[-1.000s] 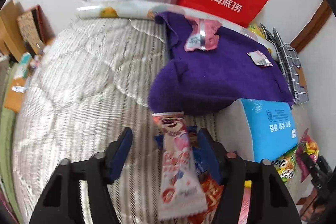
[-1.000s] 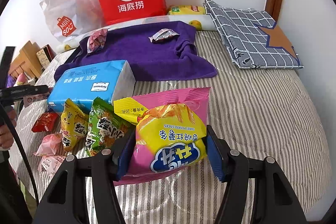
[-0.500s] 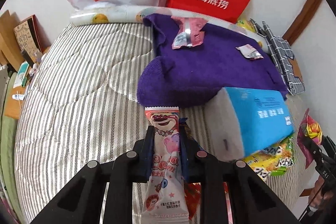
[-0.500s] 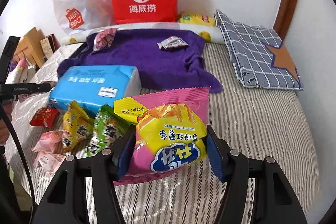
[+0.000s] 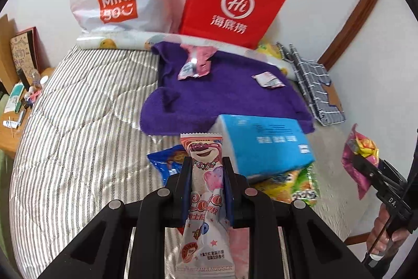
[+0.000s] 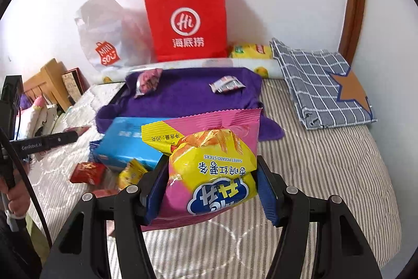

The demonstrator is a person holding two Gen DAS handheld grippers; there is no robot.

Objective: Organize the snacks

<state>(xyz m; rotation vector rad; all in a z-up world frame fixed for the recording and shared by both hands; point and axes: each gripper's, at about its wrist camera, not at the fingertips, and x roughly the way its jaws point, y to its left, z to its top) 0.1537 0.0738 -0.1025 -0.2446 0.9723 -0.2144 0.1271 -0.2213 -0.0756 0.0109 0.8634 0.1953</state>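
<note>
A: Going left to right, why is each snack held as it is?

B: The left tongs (image 5: 205,175) are clamped on a slim pink bear-print candy packet (image 5: 205,198), pinched across its narrow width so it stands lengthwise above the striped bed (image 5: 78,122). The right tongs (image 6: 209,190) grip a pink-and-yellow sweet potato sticks bag (image 6: 211,164) by its puffy middle, which likely keeps it from sliding out.

A: And the room to move?

B: The left of the bed is bare. The purple towel (image 5: 222,96) farther off carries only a pink snack packet (image 5: 196,62) and a small white wrapper (image 5: 269,80), well apart. The blue tissue pack (image 5: 263,145) and the loose packets near it crowd the near side. The red paper bag (image 6: 186,20) stands against the far wall.
</note>
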